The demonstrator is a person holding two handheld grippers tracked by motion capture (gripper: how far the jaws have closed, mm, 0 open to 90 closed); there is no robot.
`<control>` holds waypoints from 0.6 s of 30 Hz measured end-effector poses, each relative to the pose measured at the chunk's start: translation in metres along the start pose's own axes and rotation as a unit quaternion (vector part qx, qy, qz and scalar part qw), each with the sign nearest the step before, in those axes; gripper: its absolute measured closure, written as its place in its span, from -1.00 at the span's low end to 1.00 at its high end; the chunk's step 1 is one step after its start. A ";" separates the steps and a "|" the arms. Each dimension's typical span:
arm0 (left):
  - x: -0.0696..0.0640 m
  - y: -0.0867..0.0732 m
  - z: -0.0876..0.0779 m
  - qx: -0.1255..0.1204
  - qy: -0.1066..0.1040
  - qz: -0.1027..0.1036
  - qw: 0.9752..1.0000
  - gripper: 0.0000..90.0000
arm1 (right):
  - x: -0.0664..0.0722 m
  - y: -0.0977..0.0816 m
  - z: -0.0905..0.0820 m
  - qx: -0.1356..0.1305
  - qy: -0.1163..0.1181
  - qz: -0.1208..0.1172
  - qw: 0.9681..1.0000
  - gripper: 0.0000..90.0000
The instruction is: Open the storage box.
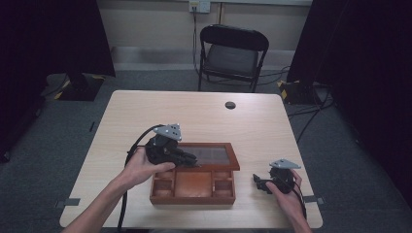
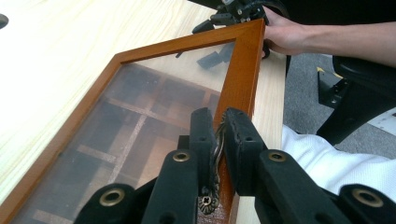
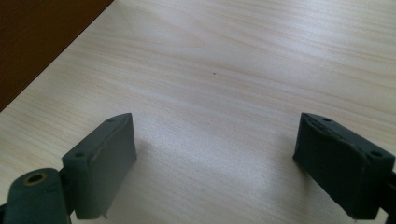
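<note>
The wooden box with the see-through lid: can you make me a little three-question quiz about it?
1. True or false: the left gripper is shut on the lid's handle.
2. Is the glass lid of the wooden box A) flat shut, B) partly lifted, or C) lying on the floor?
3. What lies between the open jaws of the right gripper?

Key: 1 true. 2 B. 3 Only bare table; that gripper rests to the right of the box, holding nothing.

High overview of table (image 1: 204, 111); two close tool cameras, wooden box (image 1: 194, 187) shared.
</note>
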State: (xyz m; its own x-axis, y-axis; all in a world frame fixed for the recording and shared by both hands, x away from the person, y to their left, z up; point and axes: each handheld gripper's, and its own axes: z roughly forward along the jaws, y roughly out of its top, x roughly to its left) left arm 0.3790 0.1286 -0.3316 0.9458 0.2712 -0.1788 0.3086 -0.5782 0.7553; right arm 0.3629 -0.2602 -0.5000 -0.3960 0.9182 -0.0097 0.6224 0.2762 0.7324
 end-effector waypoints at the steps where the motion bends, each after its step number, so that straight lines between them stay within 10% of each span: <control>1: 0.001 0.001 0.000 0.000 0.000 0.001 1.000 0.82 | 0.000 0.000 0.000 0.000 0.000 0.000 1.000 -0.74; 18: 0.006 0.015 -0.007 0.002 0.011 0.003 1.000 0.82 | 0.000 0.000 0.000 0.000 0.000 0.000 1.000 -0.74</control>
State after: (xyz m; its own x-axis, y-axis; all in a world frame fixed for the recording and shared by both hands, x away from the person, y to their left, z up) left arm 0.3889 0.1268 -0.3176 0.9451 0.2845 -0.1605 0.3036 -0.5835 0.7533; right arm 0.3629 -0.2602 -0.5000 -0.3961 0.9182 -0.0094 0.6226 0.2761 0.7323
